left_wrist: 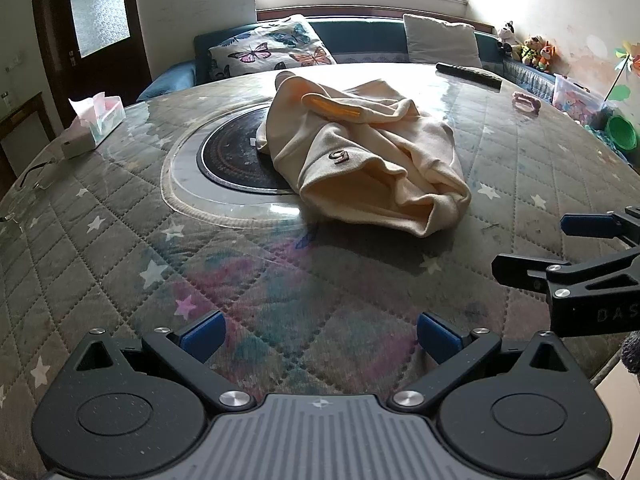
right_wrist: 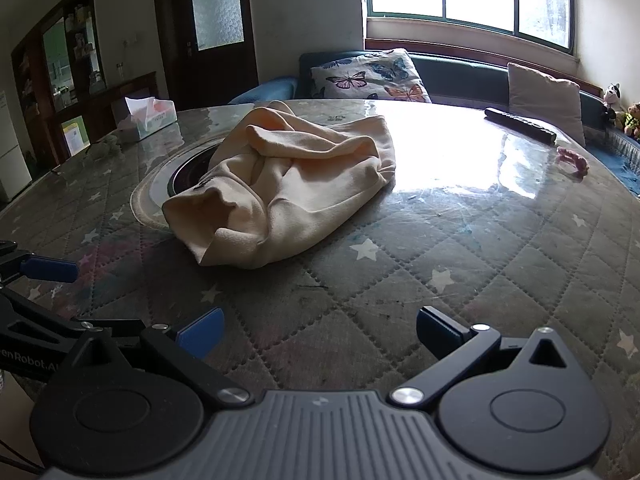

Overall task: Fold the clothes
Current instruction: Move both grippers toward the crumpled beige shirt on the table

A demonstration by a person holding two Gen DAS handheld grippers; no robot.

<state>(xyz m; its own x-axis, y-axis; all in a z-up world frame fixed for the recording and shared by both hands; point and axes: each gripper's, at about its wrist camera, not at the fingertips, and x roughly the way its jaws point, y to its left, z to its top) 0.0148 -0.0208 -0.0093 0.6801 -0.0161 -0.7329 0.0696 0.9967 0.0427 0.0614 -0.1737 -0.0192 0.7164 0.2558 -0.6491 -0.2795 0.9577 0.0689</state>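
Left gripper (left_wrist: 320, 334): nearest in the left wrist view, fingers spread wide, nothing between them, hovering over the quilted table cover (left_wrist: 120, 280), well short of the cloth.
Right gripper (right_wrist: 318, 330): likewise released, blue pads apart and bare, just beside the left one; each shows at the edge of the other's view.
Grippers counted: 2, both unladen.
Garment (left_wrist: 360, 160): 1 cream piece, crumpled in a heap near the middle of the table, partly lying over the dark round inset (left_wrist: 236, 160). An open hem or cuff mouth faces the grippers; a small dark mark like a "5" sits beside it, and an orange strip shows farther up.
Handling, as a guess: light, soft, thick-knit fabric that will drape and sag once lifted; not fragile. The glossy sheet over the table looks slick, so the cloth may slide rather than stay put when tugged.
Where to grip: the near hem edge at its 2 corners, 1 per gripper, pinching a single layer so the heap can be shaken flat. Which layers belong together is hard to tell while it is bunched.
Farther things: 1 tissue box (left_wrist: 98, 120) at the left, 1 dark remote (left_wrist: 468, 74) and 1 small pink item (left_wrist: 526, 102) at the far right, all well apart from the garment.
Beyond the table: 2 cushions on a bench.
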